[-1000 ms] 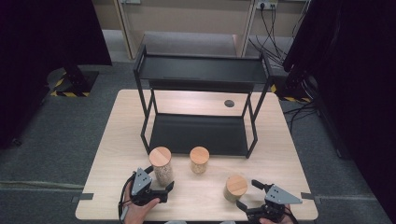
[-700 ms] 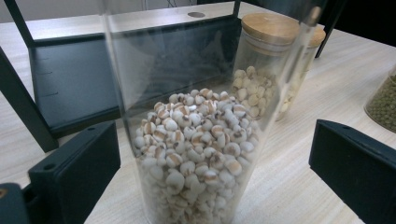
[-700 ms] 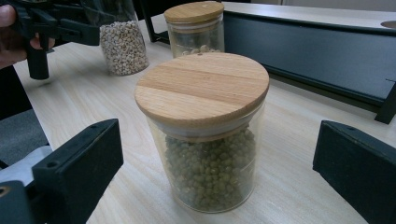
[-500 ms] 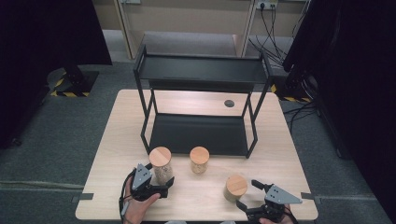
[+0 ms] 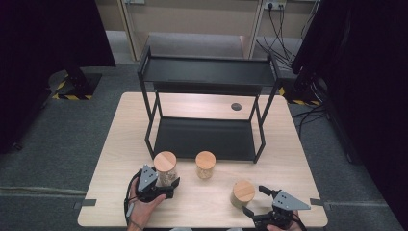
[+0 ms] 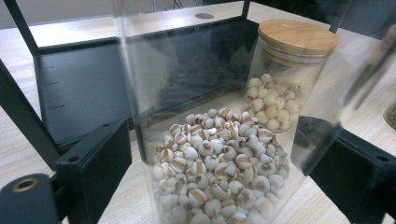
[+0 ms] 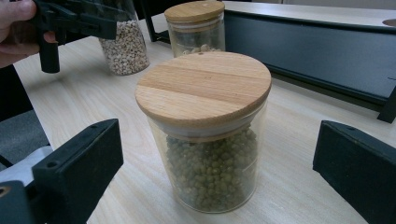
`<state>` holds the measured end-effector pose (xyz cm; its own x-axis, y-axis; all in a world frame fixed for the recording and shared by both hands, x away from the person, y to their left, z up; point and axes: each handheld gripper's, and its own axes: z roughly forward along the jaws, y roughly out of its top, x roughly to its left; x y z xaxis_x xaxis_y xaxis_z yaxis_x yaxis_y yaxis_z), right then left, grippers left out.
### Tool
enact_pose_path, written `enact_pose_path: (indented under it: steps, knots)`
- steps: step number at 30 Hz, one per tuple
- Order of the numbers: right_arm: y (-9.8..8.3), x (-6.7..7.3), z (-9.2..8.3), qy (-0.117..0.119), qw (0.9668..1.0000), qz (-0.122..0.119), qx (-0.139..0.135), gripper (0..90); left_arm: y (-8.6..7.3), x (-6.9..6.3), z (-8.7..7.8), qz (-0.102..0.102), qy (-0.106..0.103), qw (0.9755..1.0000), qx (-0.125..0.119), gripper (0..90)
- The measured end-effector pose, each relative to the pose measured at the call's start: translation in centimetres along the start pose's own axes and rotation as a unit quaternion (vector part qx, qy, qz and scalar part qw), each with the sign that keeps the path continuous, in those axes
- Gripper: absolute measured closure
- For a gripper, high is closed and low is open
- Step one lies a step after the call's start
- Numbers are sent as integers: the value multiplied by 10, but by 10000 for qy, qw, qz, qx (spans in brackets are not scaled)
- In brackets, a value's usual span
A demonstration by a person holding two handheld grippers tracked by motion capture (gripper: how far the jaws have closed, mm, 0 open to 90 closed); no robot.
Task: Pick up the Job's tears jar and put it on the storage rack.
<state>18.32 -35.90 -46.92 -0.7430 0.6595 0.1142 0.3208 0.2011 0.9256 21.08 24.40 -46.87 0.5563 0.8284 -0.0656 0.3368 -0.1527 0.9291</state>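
Three jars stand on the table (image 5: 115,144) before the shelf rack (image 5: 207,77). The tall jar (image 5: 165,168) is leftmost, the middle jar (image 5: 205,164) beside it, and the third jar (image 5: 242,193) sits nearer, rightward.

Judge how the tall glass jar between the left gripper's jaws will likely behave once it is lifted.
The tall jar is smooth clear glass, so it may slip unless the left gripper, whose jaws have just been closing on it, squeezes firmly. The pale grains fill only its lower part, so it probably sits bottom-heavy and steady. Being glass, it would likely break if dropped.
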Motion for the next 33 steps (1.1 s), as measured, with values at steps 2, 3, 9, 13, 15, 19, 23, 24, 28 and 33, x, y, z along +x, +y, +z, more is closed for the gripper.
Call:
enact_pose_path:
  steps: [2, 3, 9, 13, 15, 19, 23, 24, 28, 33]
  knots:
    - [0, 0, 0, 1, 10000, 3, -2, 20, 0, 1, 1, -12, 3, 10000, -2, 119]
    - [0, 0, 0, 0, 10000, 6, 2, 20, 0, 0, 1, 7, 9, 10000, 7, 129]
    - [0, 0, 0, 11, 10000, 26, 0, 20, 0, 0, 3, 122, -17, 9999, 25, 224]
    - [0, -1, 1, 12, 10000, 35, 9, 20, 1, -5, 3, 166, 60, 9998, 29, 251]
    - [0, -1, 1, 17, 10000, 28, 11, 20, 1, -7, 3, 168, 77, 9998, 30, 253]
    - [0, -1, 1, 18, 10000, 35, 12, 20, 3, -8, 4, 171, 82, 9998, 50, 255]
    - [0, -1, 0, 21, 10000, 40, 5, 20, 7, -7, 5, 185, 83, 9998, 64, 255]
    - [0, -1, 0, 23, 10000, 35, 1, 20, 8, -7, 5, 186, 81, 9998, 64, 255]
    - [0, -1, 0, 32, 10000, 27, -9, 20, 15, -6, 7, 180, 82, 9998, 28, 255]
    - [0, -1, 0, 32, 10000, 28, -15, 20, 26, -5, 13, 189, 86, 9998, 54, 255]
